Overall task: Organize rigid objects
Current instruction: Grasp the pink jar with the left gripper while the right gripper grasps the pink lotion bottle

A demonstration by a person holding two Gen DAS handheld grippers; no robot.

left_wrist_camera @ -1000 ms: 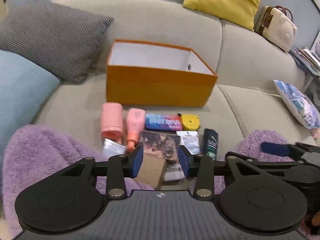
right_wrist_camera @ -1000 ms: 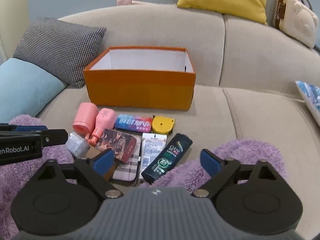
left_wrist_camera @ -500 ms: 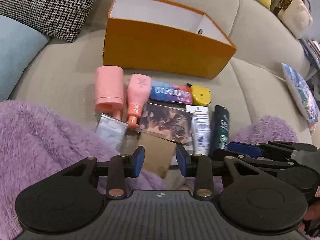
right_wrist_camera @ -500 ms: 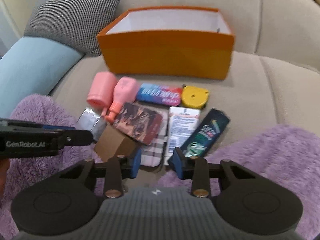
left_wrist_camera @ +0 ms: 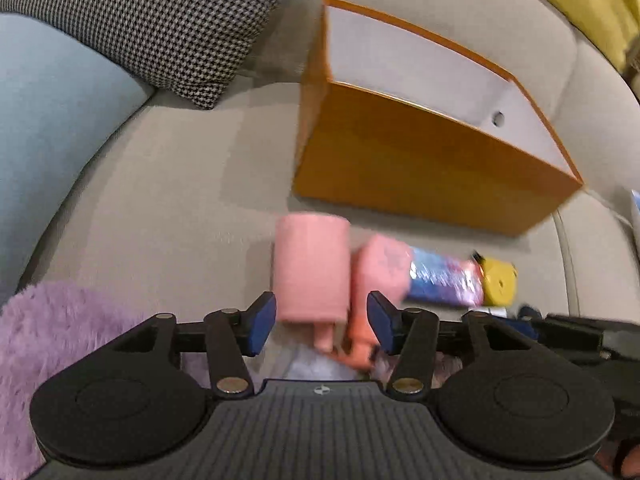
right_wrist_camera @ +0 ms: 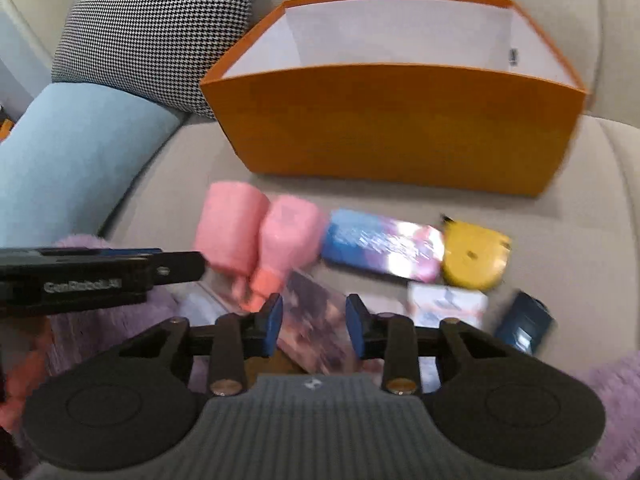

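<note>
Both grippers dropped closer to the pile since 0.5 s ago. Left gripper [left_wrist_camera: 322, 318]: jaws partly open, empty, over pink plastic bottles [left_wrist_camera: 310, 268]. Right gripper [right_wrist_camera: 314, 322]: jaws narrow, empty, over dark printed card box [right_wrist_camera: 316, 320]. Orange cardboard box [right_wrist_camera: 400, 124] looks empty; sorting not begun, items all on sofa.

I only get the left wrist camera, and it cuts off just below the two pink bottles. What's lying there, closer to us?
Observer: A dark patterned box, seen between the open fingers of the right gripper.
Operator: Anything near the yellow thing?
Observer: Just this side of the yellow tape measure lies a white tube.
Operator: Is that all?
Observer: No, a dark blue bottle lies right of the tube.
</note>
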